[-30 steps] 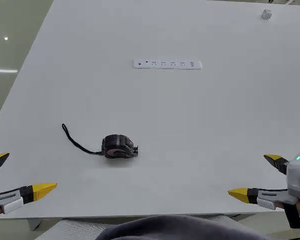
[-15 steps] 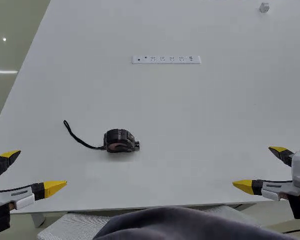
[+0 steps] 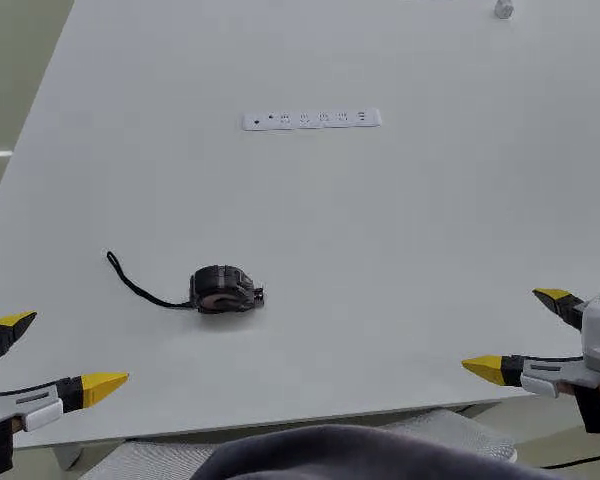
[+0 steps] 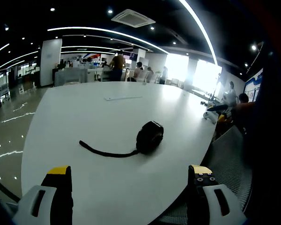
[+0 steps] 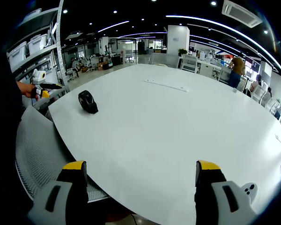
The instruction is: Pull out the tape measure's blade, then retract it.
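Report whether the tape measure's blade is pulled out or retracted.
Retracted. The tape measure lies on the table with no blade extending from its case; only its black strap trails from it.

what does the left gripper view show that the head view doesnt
Left gripper view adds the room: ceiling lights, people at far desks and a mesh chair by the table edge. Head view adds a small grey object at the table's far side and a clear look at the open right gripper. Both share the white table, the tape measure with its strap, blade not pulled out, the power strip and the open left gripper.
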A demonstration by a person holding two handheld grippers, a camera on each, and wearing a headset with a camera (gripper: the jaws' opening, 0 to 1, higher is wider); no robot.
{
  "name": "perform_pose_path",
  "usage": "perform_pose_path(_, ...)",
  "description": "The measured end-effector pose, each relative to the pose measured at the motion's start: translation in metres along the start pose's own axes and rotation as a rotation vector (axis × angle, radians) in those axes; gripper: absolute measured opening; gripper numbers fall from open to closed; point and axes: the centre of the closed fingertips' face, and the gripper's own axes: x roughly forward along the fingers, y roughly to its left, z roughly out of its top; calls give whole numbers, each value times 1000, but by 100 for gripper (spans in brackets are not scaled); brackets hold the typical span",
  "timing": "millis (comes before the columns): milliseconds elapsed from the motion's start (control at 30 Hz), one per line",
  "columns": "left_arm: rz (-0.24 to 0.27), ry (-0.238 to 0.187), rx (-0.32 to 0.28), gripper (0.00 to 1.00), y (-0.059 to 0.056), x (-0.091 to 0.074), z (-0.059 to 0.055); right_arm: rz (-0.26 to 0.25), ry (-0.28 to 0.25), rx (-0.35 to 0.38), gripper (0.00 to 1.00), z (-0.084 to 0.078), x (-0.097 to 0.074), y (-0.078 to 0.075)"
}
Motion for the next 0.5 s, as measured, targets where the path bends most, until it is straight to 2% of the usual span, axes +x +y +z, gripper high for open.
perform_pose_path(100,-1,-2,2,100,-3,-1,1,-13,45,-24,99,-9,0,-1)
perform_pose_path(267,-3,3,7,100,-3,-3,-1,-14,40,-9,100,-10,-1,2)
perform_pose_path(500,-18,2,36,100,-2,-3,6,-9,47,-29,100,-9,-1,9)
